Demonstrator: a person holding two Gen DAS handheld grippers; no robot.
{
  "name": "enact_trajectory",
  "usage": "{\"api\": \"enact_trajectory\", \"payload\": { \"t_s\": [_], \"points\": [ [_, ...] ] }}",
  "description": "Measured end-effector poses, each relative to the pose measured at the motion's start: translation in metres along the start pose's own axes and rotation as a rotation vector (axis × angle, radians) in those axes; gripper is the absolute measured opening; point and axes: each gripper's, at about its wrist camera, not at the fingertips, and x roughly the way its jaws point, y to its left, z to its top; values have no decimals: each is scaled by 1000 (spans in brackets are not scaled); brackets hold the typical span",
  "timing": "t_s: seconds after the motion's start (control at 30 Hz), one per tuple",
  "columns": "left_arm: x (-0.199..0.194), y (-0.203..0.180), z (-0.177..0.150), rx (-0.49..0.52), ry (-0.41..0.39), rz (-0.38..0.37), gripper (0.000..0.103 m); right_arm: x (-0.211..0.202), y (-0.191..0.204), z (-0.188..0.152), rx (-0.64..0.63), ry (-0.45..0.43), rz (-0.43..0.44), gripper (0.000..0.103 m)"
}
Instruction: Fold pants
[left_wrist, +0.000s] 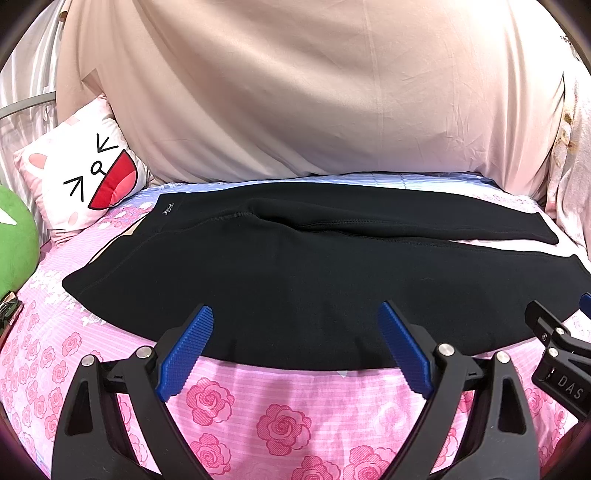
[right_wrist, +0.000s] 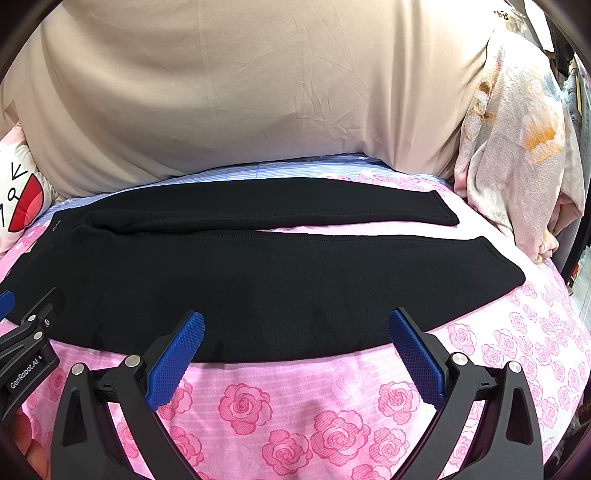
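Black pants (left_wrist: 295, 266) lie flat across a bed with a pink rose-print sheet (left_wrist: 280, 424), waistband at the left and both legs running to the right. The far leg (right_wrist: 295, 206) lies slightly apart from the near one (right_wrist: 332, 266). My left gripper (left_wrist: 295, 314) hovers at the pants' near edge, open, with nothing between its blue pads (left_wrist: 184, 358). My right gripper (right_wrist: 297, 315) is likewise open over the near edge, further right along the leg. Each gripper shows at the side of the other's view: the right one (left_wrist: 554, 332), the left one (right_wrist: 29, 325).
A cat-face pillow (left_wrist: 85, 177) and a green plush (left_wrist: 14, 236) sit at the left end of the bed. A beige cloth (left_wrist: 295, 92) hangs behind the pants. A pale floral blanket (right_wrist: 517, 147) is heaped at the right end.
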Motion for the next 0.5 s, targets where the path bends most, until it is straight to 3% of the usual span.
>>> {"api": "enact_trajectory", "payload": {
  "t_s": [0.5],
  "points": [
    [0,2,0,0,1,-2,89,0,1,1,0,0,0,98]
  ]
}}
